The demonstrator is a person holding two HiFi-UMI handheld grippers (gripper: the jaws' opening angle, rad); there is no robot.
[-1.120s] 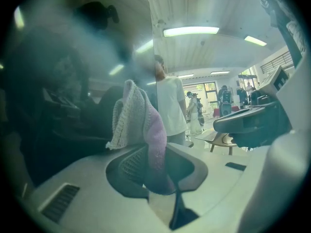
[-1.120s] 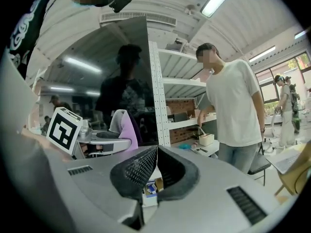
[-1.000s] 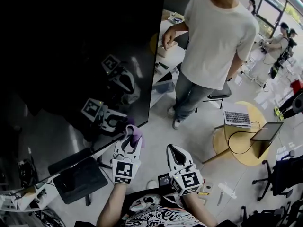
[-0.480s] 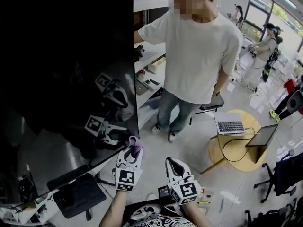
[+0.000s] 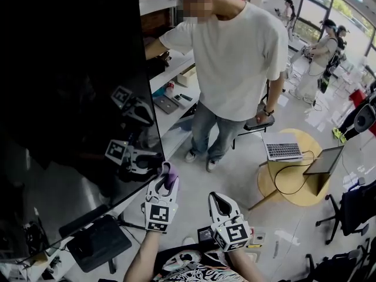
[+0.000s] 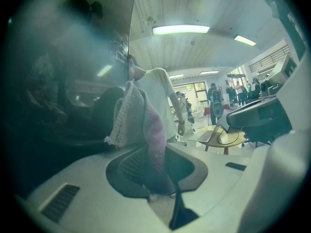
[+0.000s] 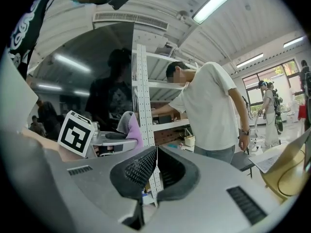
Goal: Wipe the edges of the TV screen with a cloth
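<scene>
Nearer the TV screen (image 5: 70, 98) corner now, my left tongs (image 5: 167, 174) clamp the cloth (image 5: 171, 175), right tongs (image 5: 217, 200) closed on nothing; I fear hard dragging pulls the cloth free.

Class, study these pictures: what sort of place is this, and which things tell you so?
Probably an open-plan office or lab workspace. A large TV screen stands beside metal shelving loaded with gear, a laptop sits open on a round yellow table, and a wheeled office chair stands nearby.

Head-down plus claw-level views; common TV screen (image 5: 70, 69)
</scene>
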